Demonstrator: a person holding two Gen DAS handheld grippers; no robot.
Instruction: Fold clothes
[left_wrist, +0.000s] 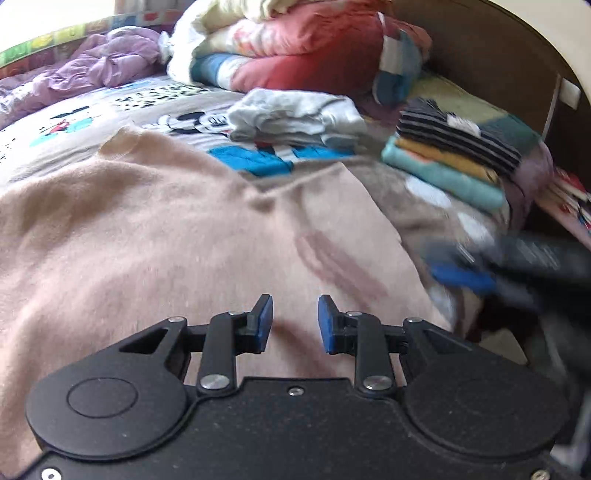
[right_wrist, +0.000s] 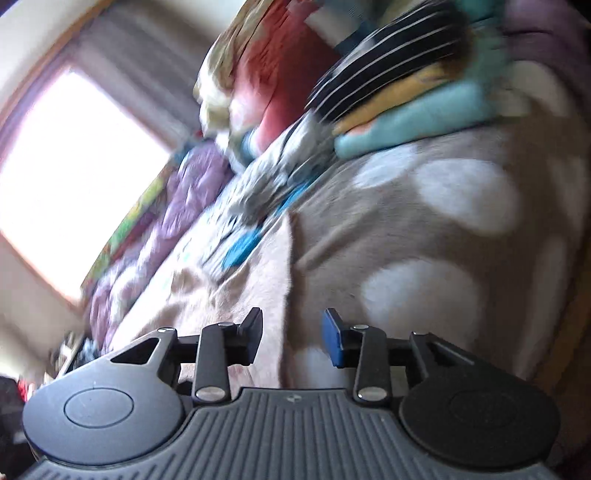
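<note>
- Left wrist view:
  - Pink sweater (left_wrist: 177, 229) spread across the patterned bedspread (left_wrist: 110, 110), mostly flat, one soft crease near its far edge, no fold visible in it yet.
  - Left gripper (left_wrist: 295, 321) poised just above the sweater's near part, jaws parted to a moderate gap, nothing between the blue pads (left_wrist: 265, 321); whether touching the cloth, cannot tell.
  - Folded stack (left_wrist: 454, 162) at the far right of the bed: striped piece on top, yellow beneath, teal at the bottom. Reads as work already finished.
  - Grey-and-white heap (left_wrist: 295, 114) beyond the sweater, crumpled, apparently waiting its turn.
  - Purple garment (left_wrist: 103, 62) bunched at the far left, also unfolded.
  - Bedding pile (left_wrist: 295, 48) of red, white and blue at the head of the bed, likely no part of the task.
  - Right gripper (left_wrist: 465, 273) a blurred dark shape with a blue pad off the sweater's right edge, over the bedspread.
- Right wrist view:
  - Heavily blurred and tilted.
  - Right gripper (right_wrist: 293, 338) with jaws well apart, empty, aimed at the sweater (right_wrist: 236, 295) edge where it meets the spotted bedspread (right_wrist: 443, 221).
  - Same folded stack (right_wrist: 399, 99) up ahead, striped layer uppermost.
  - Purple garment (right_wrist: 184, 195) and bright window (right_wrist: 74, 177) off to the left.
- Judged overall:
  - Roughly midway: three pieces stacked, one laid out and not yet folded, at least two more loose.
  - Next likely needing both claws pinching the sweater's edge or side.
</note>
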